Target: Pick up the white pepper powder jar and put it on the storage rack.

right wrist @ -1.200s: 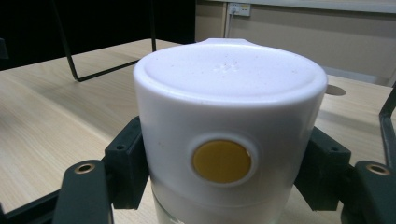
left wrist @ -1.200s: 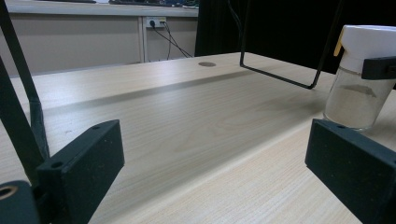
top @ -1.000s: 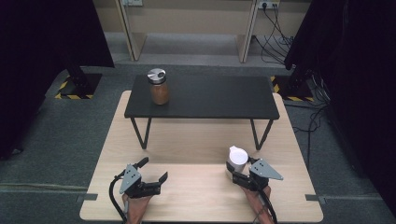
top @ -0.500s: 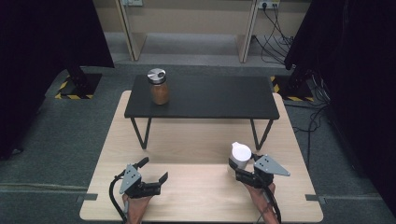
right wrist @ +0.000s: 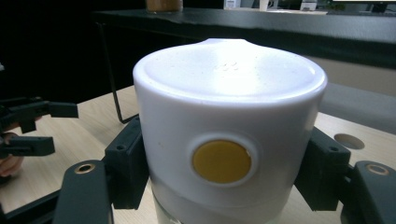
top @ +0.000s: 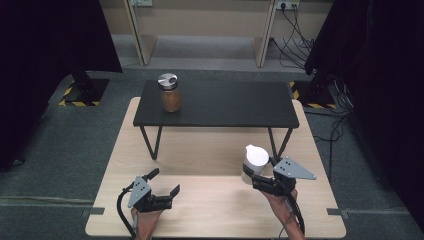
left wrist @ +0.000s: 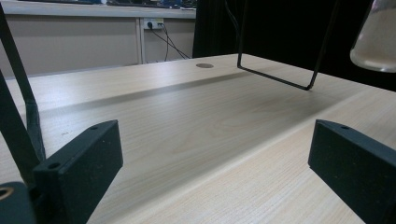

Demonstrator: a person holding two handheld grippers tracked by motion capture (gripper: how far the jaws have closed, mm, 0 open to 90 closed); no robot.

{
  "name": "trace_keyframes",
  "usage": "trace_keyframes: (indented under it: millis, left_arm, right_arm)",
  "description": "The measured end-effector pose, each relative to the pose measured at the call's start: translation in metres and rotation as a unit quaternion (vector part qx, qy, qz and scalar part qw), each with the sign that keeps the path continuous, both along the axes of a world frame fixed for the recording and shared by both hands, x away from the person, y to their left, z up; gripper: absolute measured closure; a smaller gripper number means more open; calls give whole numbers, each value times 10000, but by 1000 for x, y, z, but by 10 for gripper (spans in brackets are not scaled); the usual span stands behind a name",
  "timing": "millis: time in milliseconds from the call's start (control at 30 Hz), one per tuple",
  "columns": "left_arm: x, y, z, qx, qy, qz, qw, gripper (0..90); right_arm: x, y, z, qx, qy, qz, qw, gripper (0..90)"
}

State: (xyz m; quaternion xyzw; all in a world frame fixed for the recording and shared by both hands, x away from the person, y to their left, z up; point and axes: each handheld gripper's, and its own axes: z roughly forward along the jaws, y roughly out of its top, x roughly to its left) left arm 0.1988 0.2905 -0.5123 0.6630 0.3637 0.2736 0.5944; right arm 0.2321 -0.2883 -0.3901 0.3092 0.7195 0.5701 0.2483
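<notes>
My right gripper (top: 253, 176) is shut on a clear container with a white lid (top: 255, 156), held upright above the front right of the wooden table (top: 210, 150). In the right gripper view the lid (right wrist: 229, 93) carries a round yellow button, and both black pads (right wrist: 128, 161) press on its sides. The container's clear base (left wrist: 377, 39) hangs free of the tabletop in the left gripper view. My left gripper (top: 165, 182) rests low at the front left, jaws wide open with nothing between them (left wrist: 215, 158). It lies at the left edge (right wrist: 28, 126) of the right gripper view.
A low black shelf on thin wire legs (top: 220, 102) spans the far half of the table. A jar with brown contents and a silver lid (top: 170, 95) stands on its left end. Bare wood lies between the two grippers. Cables and dark curtains sit beyond the table.
My right gripper has risen with the white-lidded container, lifting it off the table. The left gripper has stayed where it was.
</notes>
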Motion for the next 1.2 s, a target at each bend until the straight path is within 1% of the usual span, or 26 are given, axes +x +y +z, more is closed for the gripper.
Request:
trace_keyframes:
  millis: [133,267,600,767,833,967,1100,1200]
  left_arm:
    - [0,0,0,4,-3,-10,10000,23]
    - [0,0,0,-5,-6,-16,10000,23]
    - [0,0,0,0,3,-17,10000,23]
    - [1,0,0,-3,14,-20,10000,24]
    - [1,0,0,-7,9,-22,10000,25]
    - [1,0,0,-12,12,-25,10000,25]
    - [1,0,0,-8,16,-25,10000,25]
    - [1,0,0,-5,24,-20,10000,25]
  right_arm:
    - [4,2,15,20,9,75,10000,308]
    - [12,3,31,33,-9,135,9999,308]
    - [29,10,71,-27,-61,133,9999,308]
    - [41,11,93,73,14,121,9999,308]
    - [45,12,100,96,36,131,9999,308]
    - [55,17,117,26,79,162,9998,308]
    - [66,25,131,37,109,93,9999,308]
    - [74,33,141,-6,117,-33,9999,308]
